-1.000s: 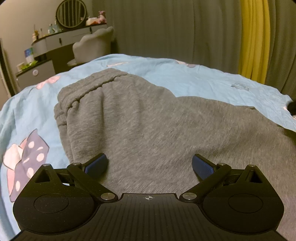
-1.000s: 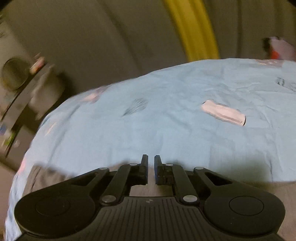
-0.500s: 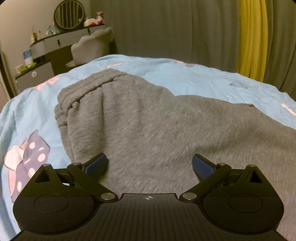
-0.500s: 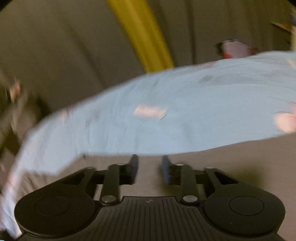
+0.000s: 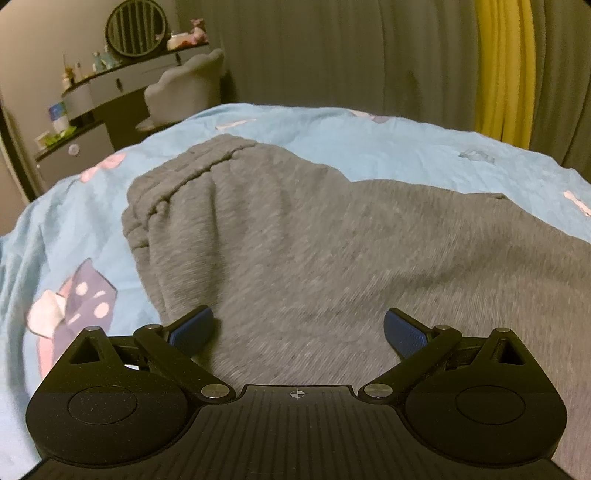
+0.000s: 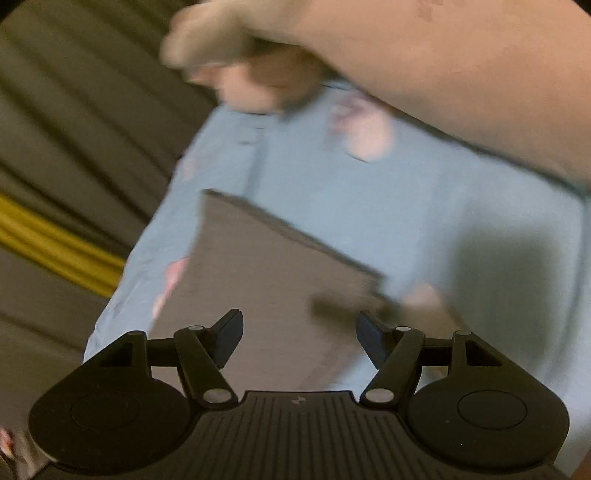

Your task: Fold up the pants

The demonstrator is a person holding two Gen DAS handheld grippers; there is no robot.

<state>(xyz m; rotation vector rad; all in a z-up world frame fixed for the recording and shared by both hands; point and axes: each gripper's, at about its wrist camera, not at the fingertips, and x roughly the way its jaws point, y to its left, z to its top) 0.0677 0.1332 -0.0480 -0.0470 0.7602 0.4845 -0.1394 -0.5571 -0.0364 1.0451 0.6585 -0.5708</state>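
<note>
Here, grey pants (image 5: 295, 240) spread flat, elastic waistband (image 5: 184, 181) bunched, on blue bedsheet (image 5: 369, 147)

One pair of grey pants (image 5: 303, 236) lay on one bed with a light blue sheet (image 5: 388, 147). Two tools were in use: one left tool (image 5: 298, 330) and one right tool (image 6: 299, 332). At 11 o'clock in the left wrist view stood one round mirror (image 5: 136, 30), one dresser (image 5: 110, 88) and one chair (image 5: 184, 92); at 1 o'clock hung one yellow curtain strip (image 5: 504, 66). One bare forearm (image 6: 461, 74) crossed the right wrist view.
</note>
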